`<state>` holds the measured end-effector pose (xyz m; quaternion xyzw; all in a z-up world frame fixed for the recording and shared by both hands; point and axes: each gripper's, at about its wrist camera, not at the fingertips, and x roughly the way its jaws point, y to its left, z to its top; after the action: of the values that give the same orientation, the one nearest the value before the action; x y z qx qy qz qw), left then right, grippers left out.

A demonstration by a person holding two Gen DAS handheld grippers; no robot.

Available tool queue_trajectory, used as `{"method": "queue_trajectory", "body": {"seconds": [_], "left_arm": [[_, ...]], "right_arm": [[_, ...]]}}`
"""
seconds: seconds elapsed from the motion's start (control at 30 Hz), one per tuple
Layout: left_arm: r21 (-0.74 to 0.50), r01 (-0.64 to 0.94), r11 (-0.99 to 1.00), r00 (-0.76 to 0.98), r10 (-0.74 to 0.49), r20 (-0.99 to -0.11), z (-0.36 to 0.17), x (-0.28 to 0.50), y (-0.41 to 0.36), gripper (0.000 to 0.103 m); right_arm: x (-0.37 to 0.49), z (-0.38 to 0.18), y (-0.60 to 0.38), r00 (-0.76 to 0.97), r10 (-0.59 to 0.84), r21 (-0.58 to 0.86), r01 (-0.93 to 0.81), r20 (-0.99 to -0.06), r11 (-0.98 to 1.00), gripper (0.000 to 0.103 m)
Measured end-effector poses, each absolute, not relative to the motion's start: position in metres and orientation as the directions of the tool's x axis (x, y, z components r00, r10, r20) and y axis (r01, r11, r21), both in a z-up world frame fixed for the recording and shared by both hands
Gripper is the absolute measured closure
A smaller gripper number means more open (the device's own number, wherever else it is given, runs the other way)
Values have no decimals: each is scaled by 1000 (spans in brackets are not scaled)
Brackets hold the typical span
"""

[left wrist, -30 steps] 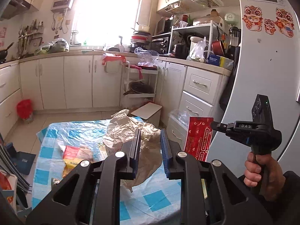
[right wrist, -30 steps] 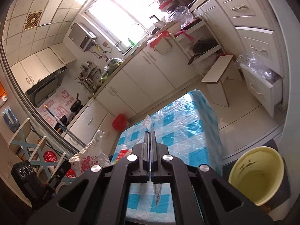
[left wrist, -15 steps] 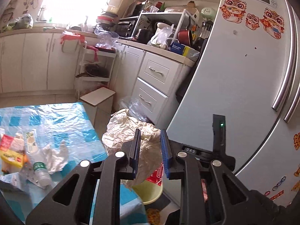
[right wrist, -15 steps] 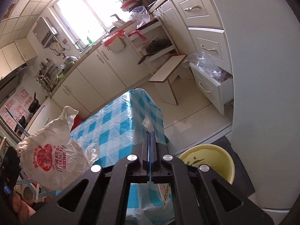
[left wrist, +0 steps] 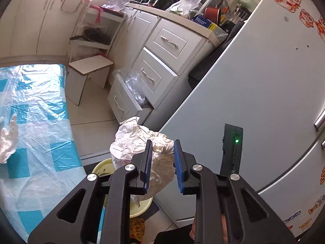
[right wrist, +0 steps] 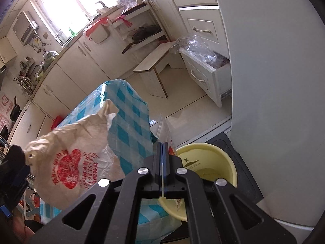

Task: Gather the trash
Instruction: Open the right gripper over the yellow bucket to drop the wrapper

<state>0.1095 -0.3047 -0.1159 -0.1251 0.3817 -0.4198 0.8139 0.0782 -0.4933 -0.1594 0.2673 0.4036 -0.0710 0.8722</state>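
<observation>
My left gripper (left wrist: 163, 144) is shut on a crumpled white plastic bag (left wrist: 134, 142) with red print. The bag hangs above a yellow bin (left wrist: 101, 168) on the floor beside the fridge. In the right wrist view the same bag (right wrist: 71, 162) hangs at the left, off the table's corner. My right gripper (right wrist: 162, 144) is shut on a thin red-and-clear wrapper (right wrist: 165, 129), seen edge-on, just over the near rim of the yellow bin (right wrist: 215, 162). The bin holds only a few scraps.
The table (left wrist: 40, 122) with a blue check cloth stands left of the bin, a white scrap (left wrist: 8, 140) on it. A white stool (left wrist: 89, 67), an open drawer (left wrist: 126, 101) stuffed with plastic and the grey fridge (left wrist: 264, 81) hem in the bin. A black mat (right wrist: 245, 172) lies under it.
Both grippers have swung away from the table, rightward and downward, to the yellow bin by the fridge. Each keeps hold of its piece of trash.
</observation>
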Motion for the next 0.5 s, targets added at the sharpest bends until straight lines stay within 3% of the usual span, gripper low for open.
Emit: {"method": "queue_trajectory", "body": {"seconds": [0.37,0.4,0.43,0.5], "left_arm": [[-516,511,687,287,-703,-651,-185,130,-348,82],[-512,511,690,286,-699,-656,-188,130,-349,81],[-507,512,693,286,-694,-661,-188,130,-351,78],[-499,512,699,292,-688,-665,-189,130,-351,73]], "right_arm": [[71,-175,-515,628,89,437,426,-773,793,99],[71,-174,-515,630,89,438,425,-771,792,88],[71,-174,-516,633,84,437,426,-769,792,67],[71,-172,-515,641,80,436,420,-764,796,60]]}}
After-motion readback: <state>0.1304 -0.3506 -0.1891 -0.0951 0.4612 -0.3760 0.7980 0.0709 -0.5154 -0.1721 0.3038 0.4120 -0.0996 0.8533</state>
